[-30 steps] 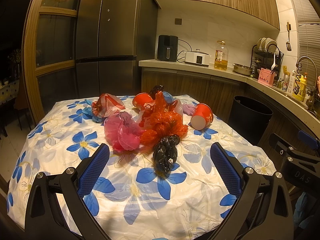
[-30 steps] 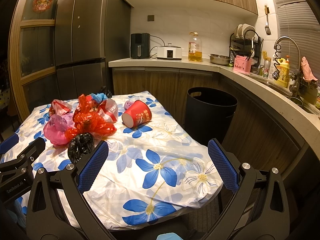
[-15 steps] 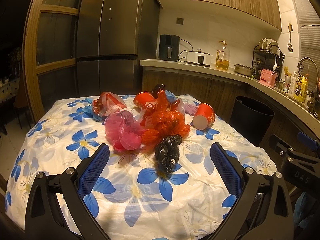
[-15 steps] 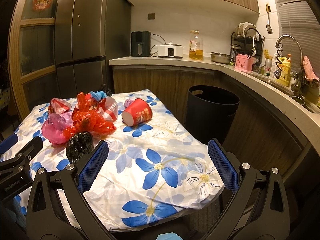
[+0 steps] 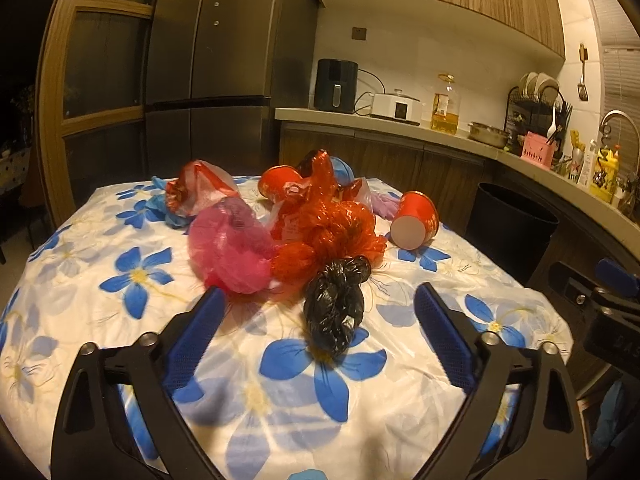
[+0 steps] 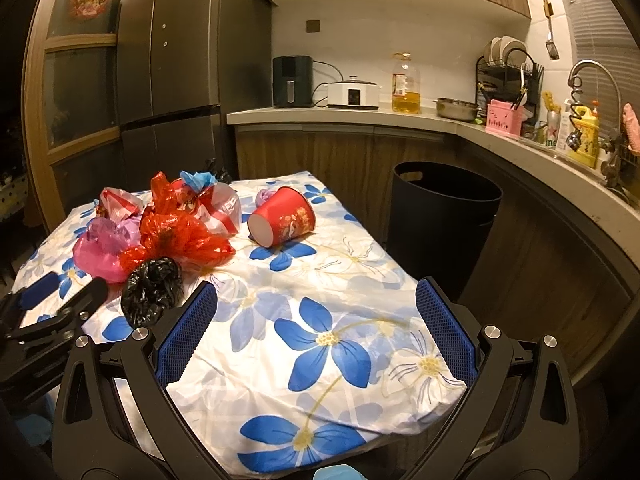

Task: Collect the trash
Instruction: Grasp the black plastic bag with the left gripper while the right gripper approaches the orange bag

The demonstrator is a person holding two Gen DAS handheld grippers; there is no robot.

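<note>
A heap of trash lies on the flowered tablecloth [image 5: 280, 392]: a black knotted bag [image 5: 336, 304], a red crinkled bag [image 5: 336, 232], a pink bag [image 5: 232, 252], a red-and-white bag [image 5: 200, 192] and two red paper cups, one tipped on its side [image 5: 414, 220]. My left gripper [image 5: 320, 312] is open, with the black bag just ahead between its fingertips. My right gripper [image 6: 316, 304] is open and empty over the table's right part; the black bag [image 6: 150, 284] lies to its left, the tipped cup [image 6: 282, 222] ahead. A black bin [image 6: 440, 220] stands by the table.
The fridge [image 5: 224, 72] stands behind the table. The counter [image 6: 360, 114] carries an air fryer [image 6: 291, 81], a cooker, an oil bottle [image 6: 406, 84], a dish rack and a sink tap. The table's right edge [image 6: 400, 264] faces the bin.
My left gripper has moved forward, closer to the black bag and the heap. My right gripper has barely moved. Both stay open.
</note>
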